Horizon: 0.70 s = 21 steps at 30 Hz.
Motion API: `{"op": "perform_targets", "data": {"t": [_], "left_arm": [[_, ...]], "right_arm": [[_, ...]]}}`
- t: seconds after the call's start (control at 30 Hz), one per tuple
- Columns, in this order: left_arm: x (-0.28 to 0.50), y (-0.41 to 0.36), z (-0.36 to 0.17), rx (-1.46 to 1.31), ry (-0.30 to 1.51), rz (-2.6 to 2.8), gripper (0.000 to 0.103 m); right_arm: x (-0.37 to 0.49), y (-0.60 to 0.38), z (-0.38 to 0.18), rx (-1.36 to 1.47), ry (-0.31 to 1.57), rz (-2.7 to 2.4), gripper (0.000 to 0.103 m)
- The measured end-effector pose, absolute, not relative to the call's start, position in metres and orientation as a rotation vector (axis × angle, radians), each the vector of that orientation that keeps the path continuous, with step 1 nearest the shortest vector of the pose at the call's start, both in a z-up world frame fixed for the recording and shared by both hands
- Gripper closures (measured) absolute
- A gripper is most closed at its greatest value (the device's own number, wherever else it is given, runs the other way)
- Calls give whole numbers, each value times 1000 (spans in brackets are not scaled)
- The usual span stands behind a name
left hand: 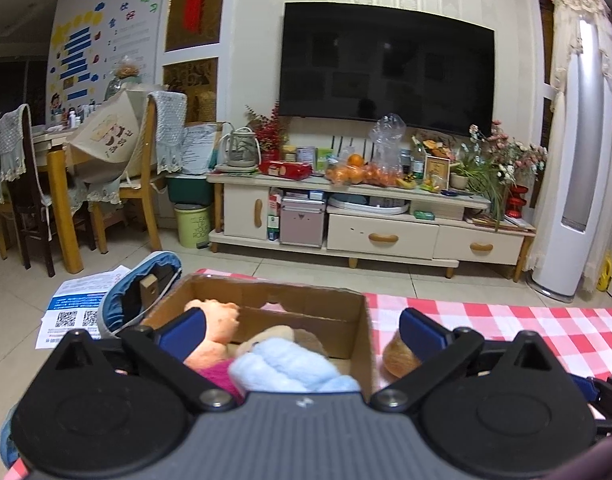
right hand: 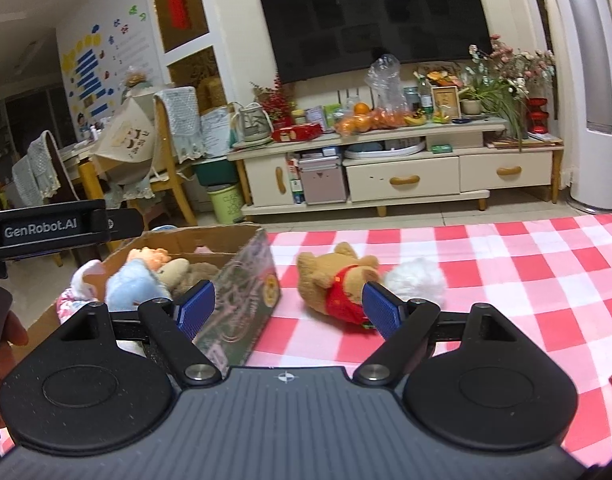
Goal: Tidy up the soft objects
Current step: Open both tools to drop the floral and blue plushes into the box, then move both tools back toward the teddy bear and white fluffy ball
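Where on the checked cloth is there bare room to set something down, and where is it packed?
Bare: the checked cloth right of the white fluffy toy, out toward its right edge, and the strip behind the brown bear. Crowded: the cardboard box is filled with plush toys, and the bear and fluffy toy lie together just beside the box.

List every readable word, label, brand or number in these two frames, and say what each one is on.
"GenRobot.AI": black bar of the left gripper, seen at the right wrist view's left edge.
Green bin: lettering too blurred to read.
Leaflets on floor: QR codes, text too small.
Wall poster, cardboard box print: unreadable.
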State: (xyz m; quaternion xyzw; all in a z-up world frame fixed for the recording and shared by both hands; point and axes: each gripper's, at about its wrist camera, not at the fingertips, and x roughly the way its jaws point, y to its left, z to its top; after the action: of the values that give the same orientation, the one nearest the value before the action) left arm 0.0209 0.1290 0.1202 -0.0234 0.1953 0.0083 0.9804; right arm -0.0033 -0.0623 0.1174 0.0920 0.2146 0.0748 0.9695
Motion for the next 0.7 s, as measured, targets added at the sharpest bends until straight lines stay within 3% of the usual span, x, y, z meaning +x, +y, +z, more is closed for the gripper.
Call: {"op": "perform_targets", "data": {"t": [0.7], "left_arm": [[16,87,112,43,393,-46,1]], "right_arm": [[12,-120,66,245,493,81,2]]}}
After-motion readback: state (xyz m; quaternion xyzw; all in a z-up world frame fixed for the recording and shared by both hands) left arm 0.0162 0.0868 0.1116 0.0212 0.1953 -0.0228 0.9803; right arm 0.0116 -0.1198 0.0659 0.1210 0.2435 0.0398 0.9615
